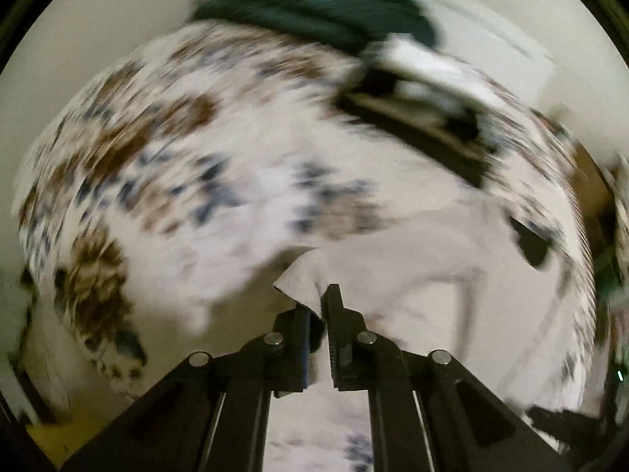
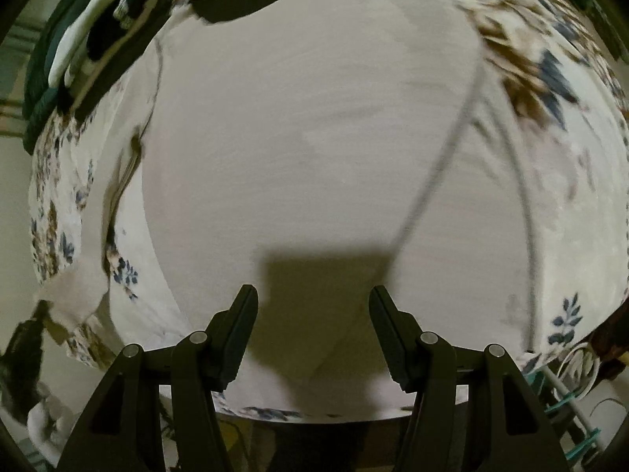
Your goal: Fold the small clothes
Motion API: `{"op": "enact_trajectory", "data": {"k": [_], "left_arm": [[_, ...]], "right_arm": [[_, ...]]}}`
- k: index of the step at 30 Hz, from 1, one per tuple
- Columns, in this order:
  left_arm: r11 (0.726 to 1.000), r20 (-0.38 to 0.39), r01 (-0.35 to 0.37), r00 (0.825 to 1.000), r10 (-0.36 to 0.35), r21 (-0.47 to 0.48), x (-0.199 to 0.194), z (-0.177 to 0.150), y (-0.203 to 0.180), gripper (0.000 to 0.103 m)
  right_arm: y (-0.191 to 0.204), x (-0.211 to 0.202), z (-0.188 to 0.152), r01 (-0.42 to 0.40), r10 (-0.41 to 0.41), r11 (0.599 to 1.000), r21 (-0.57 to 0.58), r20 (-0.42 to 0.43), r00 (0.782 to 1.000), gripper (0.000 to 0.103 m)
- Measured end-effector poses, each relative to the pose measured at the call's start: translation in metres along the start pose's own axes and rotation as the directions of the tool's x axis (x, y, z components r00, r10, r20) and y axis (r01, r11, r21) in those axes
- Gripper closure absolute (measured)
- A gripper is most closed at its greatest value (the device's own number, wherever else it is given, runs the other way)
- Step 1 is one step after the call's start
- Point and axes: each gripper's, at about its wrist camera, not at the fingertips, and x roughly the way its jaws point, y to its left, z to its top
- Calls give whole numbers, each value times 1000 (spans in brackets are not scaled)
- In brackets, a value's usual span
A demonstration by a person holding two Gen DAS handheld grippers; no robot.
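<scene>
Left wrist view was pretty blurry, but the left hand-held gripper [image 1: 319, 306] was clearly clenched on a corner of the pale garment [image 1: 412, 259], the cloth pinched between its two fingers. The garment lay on a floral cloth [image 1: 165, 149] with brown and blue leaf prints that covered the surface under it. Further back sat a stack of folded clothes [image 1: 416, 90] in black and white, with a dark green garment [image 1: 314, 4] behind it.

Right wrist view: the right hand-held gripper [image 2: 313, 314] was released, fingers spread wide, nothing between them. It hung over the pale garment [image 2: 306, 137], which filled most of the view, its shadow on the fabric. The floral cloth [image 2: 542, 63] showed around the edges, the folded stack [image 2: 94, 39] at upper left.
</scene>
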Motion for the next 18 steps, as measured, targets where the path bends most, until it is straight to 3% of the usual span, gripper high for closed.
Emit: {"op": "enact_trajectory", "data": {"k": [3,6,9,14,18], "left_arm": [[985,-10,82,997,-82,151,-16,-16,-73,98],[939,-80,188,982,-172,288,-19,-51,-152,98],[871,-169,290,956,-241,396,-16,-93,-225,98],[778,-265,375,925,-274,504,-16,-157,-301,98],[735,-328,402,910,-254,546,-8,-193,-333,97]], "right_arm": [[-49,-23,4,-8,8,998,58,6,1000,42],[-96,-41,2,-1,0,993,115,13,1000,42],[-139,-54,-3,28,-33,987,161,23,999,42],[-210,-78,-7,75,-86,973,217,39,996,42],[-255,-88,-6,93,-104,965,247,35,994,42]]}}
